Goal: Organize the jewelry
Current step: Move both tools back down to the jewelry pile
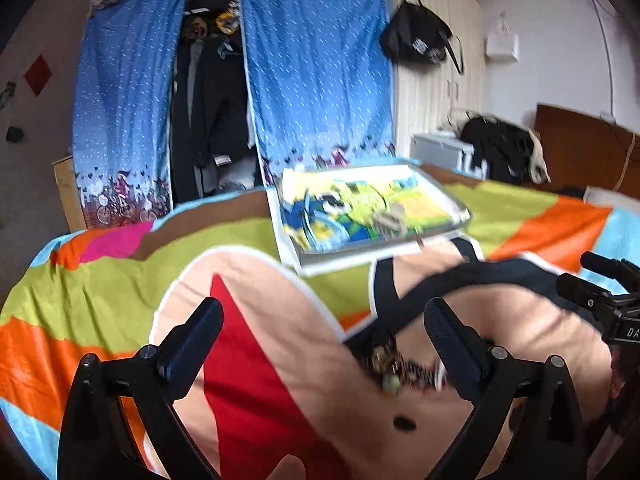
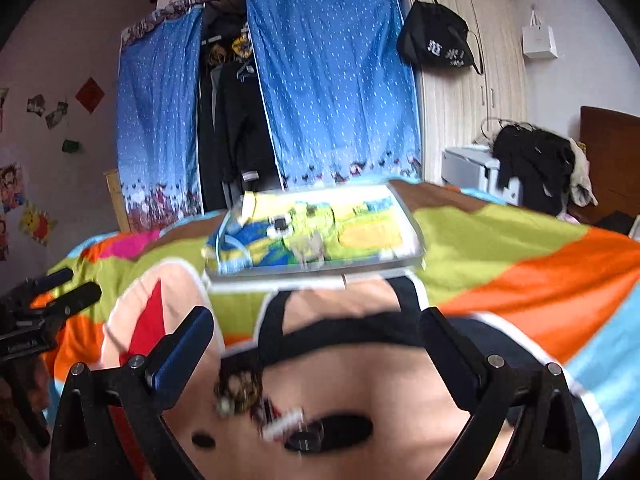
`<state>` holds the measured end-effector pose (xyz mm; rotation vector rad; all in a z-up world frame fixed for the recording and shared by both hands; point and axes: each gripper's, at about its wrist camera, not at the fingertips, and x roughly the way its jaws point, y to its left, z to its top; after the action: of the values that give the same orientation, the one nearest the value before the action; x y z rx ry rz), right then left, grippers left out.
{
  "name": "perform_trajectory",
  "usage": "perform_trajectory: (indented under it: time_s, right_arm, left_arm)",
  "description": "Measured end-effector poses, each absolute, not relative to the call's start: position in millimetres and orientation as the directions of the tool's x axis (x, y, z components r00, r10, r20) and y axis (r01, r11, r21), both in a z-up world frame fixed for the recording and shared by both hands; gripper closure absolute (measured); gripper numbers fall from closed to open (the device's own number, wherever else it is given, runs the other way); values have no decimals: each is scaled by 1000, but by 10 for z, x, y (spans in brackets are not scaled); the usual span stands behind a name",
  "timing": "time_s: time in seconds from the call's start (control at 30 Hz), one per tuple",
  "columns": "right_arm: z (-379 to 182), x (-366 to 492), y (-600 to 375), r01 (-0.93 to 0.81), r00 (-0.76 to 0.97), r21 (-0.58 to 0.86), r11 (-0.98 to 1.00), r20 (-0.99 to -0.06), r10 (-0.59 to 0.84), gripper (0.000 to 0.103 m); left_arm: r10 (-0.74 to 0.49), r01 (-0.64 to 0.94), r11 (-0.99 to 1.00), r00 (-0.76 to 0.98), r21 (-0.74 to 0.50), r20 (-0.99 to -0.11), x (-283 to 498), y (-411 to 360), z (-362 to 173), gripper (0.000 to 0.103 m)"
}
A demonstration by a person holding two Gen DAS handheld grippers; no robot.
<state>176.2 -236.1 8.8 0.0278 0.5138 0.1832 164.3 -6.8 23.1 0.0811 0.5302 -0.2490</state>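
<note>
A blurred heap of jewelry (image 1: 394, 368) lies on the bright cartoon bedspread, just inside my left gripper's right finger. My left gripper (image 1: 324, 316) is open and empty above the spread. In the right wrist view the jewelry (image 2: 256, 400) lies low between the fingers, left of centre. My right gripper (image 2: 316, 328) is open and empty above it. A shallow tray (image 1: 400, 240) with a cartoon cloth and a small pale item inside sits farther back on the bed; it also shows in the right wrist view (image 2: 412, 236).
The other gripper shows at the right edge (image 1: 608, 292) and at the left edge (image 2: 44, 304). Behind the bed stand a blue fabric wardrobe (image 1: 312, 80), a wooden cabinet with a black bag (image 2: 436, 40), and a pile of dark clothes (image 2: 532, 160).
</note>
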Motion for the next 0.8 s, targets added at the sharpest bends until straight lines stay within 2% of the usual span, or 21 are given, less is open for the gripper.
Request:
perform_trajectory:
  time_s: [0.17,0.37,0.67,0.8]
  right_arm:
    - [-147,1496,-2419,-137,798,41,990,-587,135,0]
    - [-352,1461,-2432,-98,724,71,993,-679,121,0]
    - [-784,1701,-2384,-92,562,54,994,-821,97,0]
    - [-970,1810,-2375,-98,485,76,992,-867,114,0]
  left_arm:
    - [-259,337,941,732,5,-630,1541,-250,7,5]
    - [-290,359,930,578,-81,-763,1674,-324,-280,5]
    - [-296,265,945,432,-194,-852,1906,-173,-549,5]
    - [-283,238,951,409,-198,-868,1994,-135,-631,5]
